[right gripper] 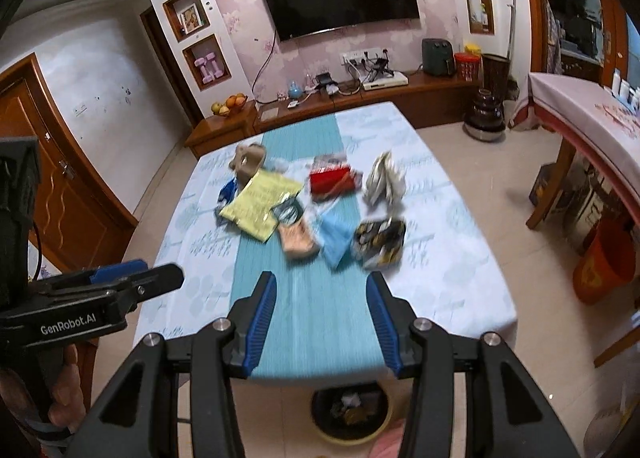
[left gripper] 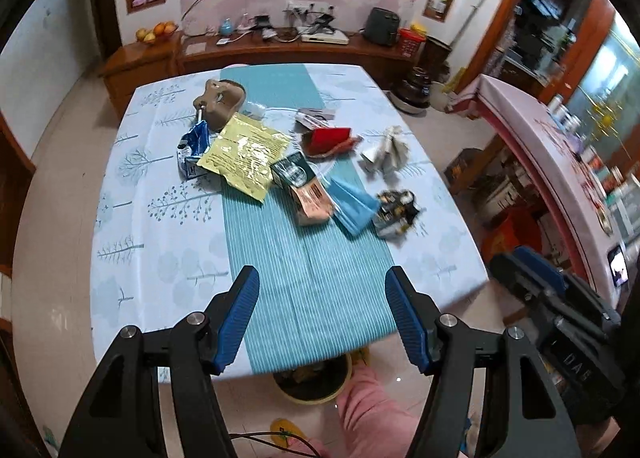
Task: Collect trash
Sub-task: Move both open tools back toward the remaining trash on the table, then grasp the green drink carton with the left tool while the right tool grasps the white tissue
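My left gripper (left gripper: 322, 314) points steeply downward, its blue-padded jaws spread apart with nothing between them. My right gripper (right gripper: 322, 322) tilts down less sharply, jaws parted somewhat narrower, also empty. My left hand (right gripper: 60, 398) wraps the left gripper's handle. A pink-clad leg (left gripper: 368, 414) of mine shows below.

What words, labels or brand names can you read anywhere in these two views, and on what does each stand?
"GenRobot.AI": on the side of the left gripper.
"DAB": on the right gripper's body.
Print on the yellow packet, the dark packet and the other wrappers: too small or blurred.
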